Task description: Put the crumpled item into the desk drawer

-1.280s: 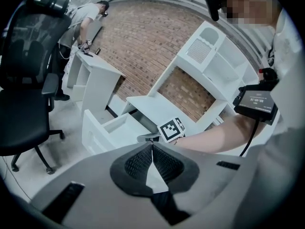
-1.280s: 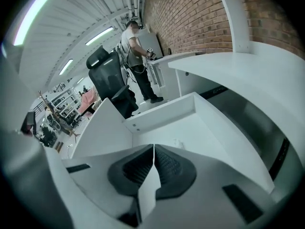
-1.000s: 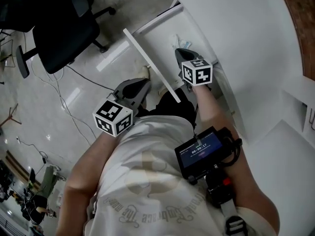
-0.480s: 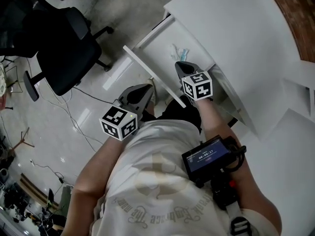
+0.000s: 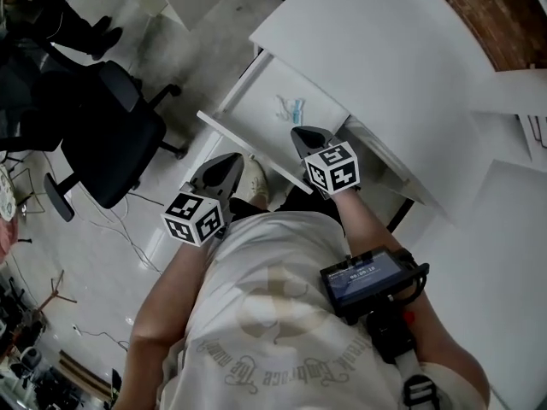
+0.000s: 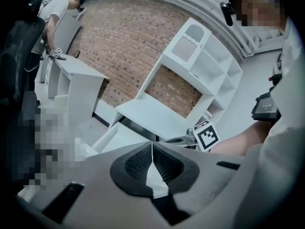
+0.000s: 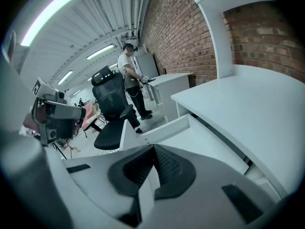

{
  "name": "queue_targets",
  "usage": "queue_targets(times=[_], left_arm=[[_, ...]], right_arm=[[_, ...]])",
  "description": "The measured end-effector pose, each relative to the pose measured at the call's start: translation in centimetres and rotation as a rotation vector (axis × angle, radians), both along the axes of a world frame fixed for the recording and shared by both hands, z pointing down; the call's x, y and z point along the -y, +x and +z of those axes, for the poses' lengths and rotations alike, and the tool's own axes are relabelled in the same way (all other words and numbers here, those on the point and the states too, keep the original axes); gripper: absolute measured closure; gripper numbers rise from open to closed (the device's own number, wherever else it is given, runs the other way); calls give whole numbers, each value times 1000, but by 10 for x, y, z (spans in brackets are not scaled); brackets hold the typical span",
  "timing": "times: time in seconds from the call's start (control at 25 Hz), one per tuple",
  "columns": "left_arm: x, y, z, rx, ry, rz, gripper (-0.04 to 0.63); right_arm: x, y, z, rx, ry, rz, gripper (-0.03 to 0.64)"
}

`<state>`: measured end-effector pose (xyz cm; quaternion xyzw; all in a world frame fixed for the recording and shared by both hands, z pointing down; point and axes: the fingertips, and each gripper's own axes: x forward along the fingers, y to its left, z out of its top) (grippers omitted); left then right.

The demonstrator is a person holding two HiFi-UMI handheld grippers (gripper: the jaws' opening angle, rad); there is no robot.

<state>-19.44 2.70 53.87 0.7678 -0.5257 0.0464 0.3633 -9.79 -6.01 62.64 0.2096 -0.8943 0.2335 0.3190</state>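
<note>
A pale crumpled item (image 5: pixel 289 108) lies inside the open white desk drawer (image 5: pixel 267 77). My right gripper (image 5: pixel 301 132) hovers over the drawer's near end, just short of the item, with its jaws shut and nothing between them (image 7: pixel 153 150). My left gripper (image 5: pixel 232 160) hangs outside the drawer, below its front panel (image 5: pixel 248 150), also shut and empty (image 6: pixel 152 146). In the left gripper view the right gripper's marker cube (image 6: pixel 207 135) shows beside the drawer (image 6: pixel 117 136). The item itself is not visible in either gripper view.
The white desk top (image 5: pixel 385 49) runs above the drawer, and a white shelf unit (image 6: pixel 200 56) stands on it. A black office chair (image 5: pixel 111 143) sits on the floor to the left. A person (image 7: pixel 128 80) stands at another desk further back. Cables trail across the floor.
The head view has swung, so the desk and drawer sit lower and further left in the picture. Both grippers stay shut in much the same places relative to the drawer.
</note>
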Motion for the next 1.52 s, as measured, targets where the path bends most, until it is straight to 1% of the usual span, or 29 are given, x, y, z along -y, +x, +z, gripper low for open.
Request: queue_targets(times=[0.16,0.48,0.72,0.96,1.16,1.32,1.52], left_arm=[[9,6,-9,6,19,28,572],[20,28,-28,22,55,123,572],[29,42,-46,41,96,150,572],[39,53,-65,50,149,187,572],[36,64,-76,47,173,211,572],[39,60,-80,54,191,227,572],[37,61,-79,61,192,256,572]], right_arm=[[2,5,-22,34,20,21,595],[10,17,-72,120,87,81,595],[5,30,-97,154,122,70,595],[2,44,-119,194,141,104,595],[-9,63,-130,204,149,134,595],[-11,66,-136,206,175,152,595],[-17,71,-139,211,185,173,595]])
